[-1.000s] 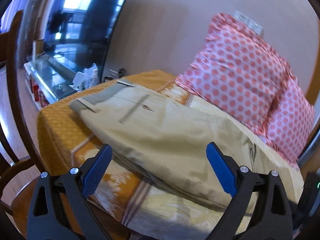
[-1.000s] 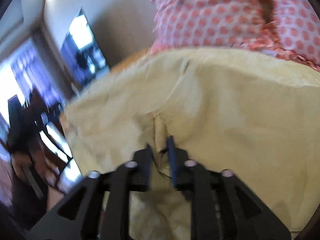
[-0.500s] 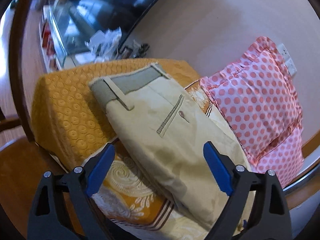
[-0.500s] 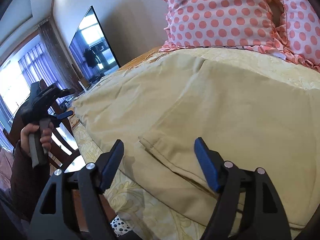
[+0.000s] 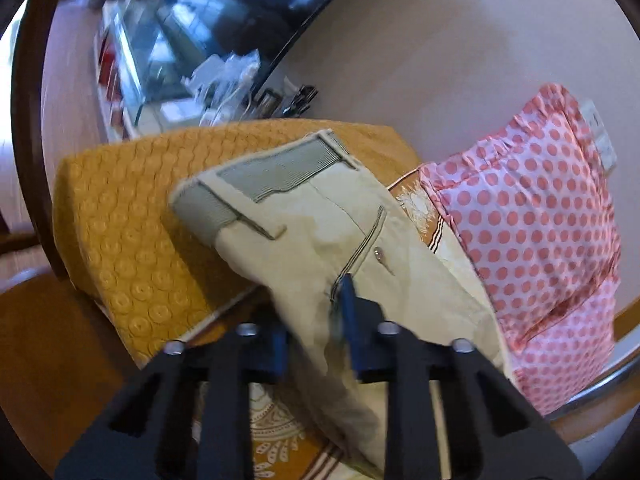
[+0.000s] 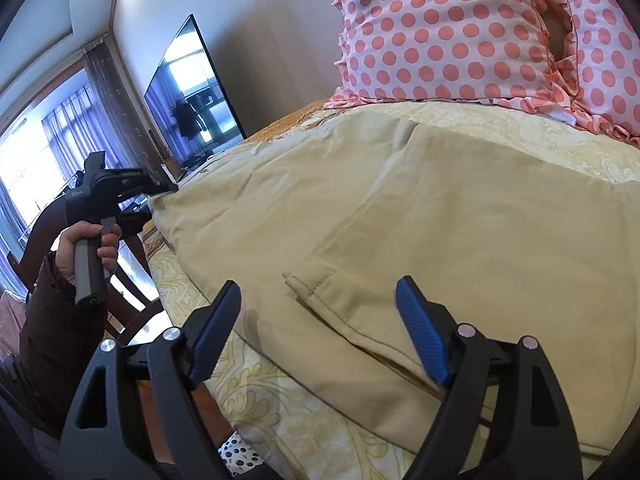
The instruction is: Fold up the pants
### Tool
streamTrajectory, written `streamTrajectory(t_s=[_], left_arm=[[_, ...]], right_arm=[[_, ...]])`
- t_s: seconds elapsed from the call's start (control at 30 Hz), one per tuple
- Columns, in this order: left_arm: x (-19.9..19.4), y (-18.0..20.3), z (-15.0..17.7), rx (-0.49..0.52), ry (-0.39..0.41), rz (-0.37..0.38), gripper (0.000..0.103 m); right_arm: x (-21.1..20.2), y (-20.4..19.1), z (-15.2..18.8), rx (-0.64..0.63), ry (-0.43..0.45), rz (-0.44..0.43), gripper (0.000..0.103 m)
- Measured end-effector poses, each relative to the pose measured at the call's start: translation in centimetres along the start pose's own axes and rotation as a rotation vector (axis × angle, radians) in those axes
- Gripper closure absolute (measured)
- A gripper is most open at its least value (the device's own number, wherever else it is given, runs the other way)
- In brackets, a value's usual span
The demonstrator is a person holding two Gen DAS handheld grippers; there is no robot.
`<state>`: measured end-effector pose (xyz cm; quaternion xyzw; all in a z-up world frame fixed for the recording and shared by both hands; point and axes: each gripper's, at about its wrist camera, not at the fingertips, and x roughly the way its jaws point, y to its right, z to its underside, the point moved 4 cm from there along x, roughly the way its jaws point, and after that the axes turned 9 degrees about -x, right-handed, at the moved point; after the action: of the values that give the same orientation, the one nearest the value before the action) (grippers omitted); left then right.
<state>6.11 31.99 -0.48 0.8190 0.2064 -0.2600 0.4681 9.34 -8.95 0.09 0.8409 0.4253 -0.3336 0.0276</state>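
Beige pants (image 5: pixel 320 236) lie folded lengthwise on the bed, grey-lined waistband at the far end. My left gripper (image 5: pixel 316 320) is shut on the near side edge of the pants, below the back pocket. In the right wrist view the pants (image 6: pixel 420 216) spread across the bed with a hem flap near the front. My right gripper (image 6: pixel 320 328) is open and empty, just above that hem edge. The left gripper (image 6: pixel 160 196) also shows there, held in a hand, pinching the pants' far corner.
Pink polka-dot pillows (image 5: pixel 540 232) (image 6: pixel 460 32) lean against the wall behind the pants. The bed has an orange and cream cover (image 5: pixel 120 220). A television (image 6: pixel 188 92) and glass stand (image 5: pixel 160 60) are beyond the bed's end. A wooden chair (image 6: pixel 132 304) stands beside the bed.
My left gripper has closed on the side edge of the pants. My right gripper, shut on the fabric a second ago, has let go and stays open near the hem.
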Motion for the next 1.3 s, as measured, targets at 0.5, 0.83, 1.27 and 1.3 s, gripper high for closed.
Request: streamTrajectory(t_s=[0.5, 0.83, 1.27, 1.3], left_arm=[[-8.5, 24.4, 14.7, 0.766, 0.082, 0.367, 0.098], [-3.3, 26.4, 39.4, 1.144, -0.413, 0.468, 0.098], [-9.3, 22.5, 35.9, 1.075, -0.342, 0.659, 0.015], [-9.1, 22.4, 33.7, 1.024, -0.292, 0.631, 0.014]], right_arm=[[-9.0, 3.1, 2.9, 0.075, 0.170, 0.103, 0.020], [-20.2, 12.7, 10.0, 0.402, 0.273, 0.465, 0.020], [-20.3, 13.8, 3.3, 0.353, 0.368, 0.244, 0.015], [-19.6, 13.3, 2.8, 0.333, 0.348, 0.228, 0.015]])
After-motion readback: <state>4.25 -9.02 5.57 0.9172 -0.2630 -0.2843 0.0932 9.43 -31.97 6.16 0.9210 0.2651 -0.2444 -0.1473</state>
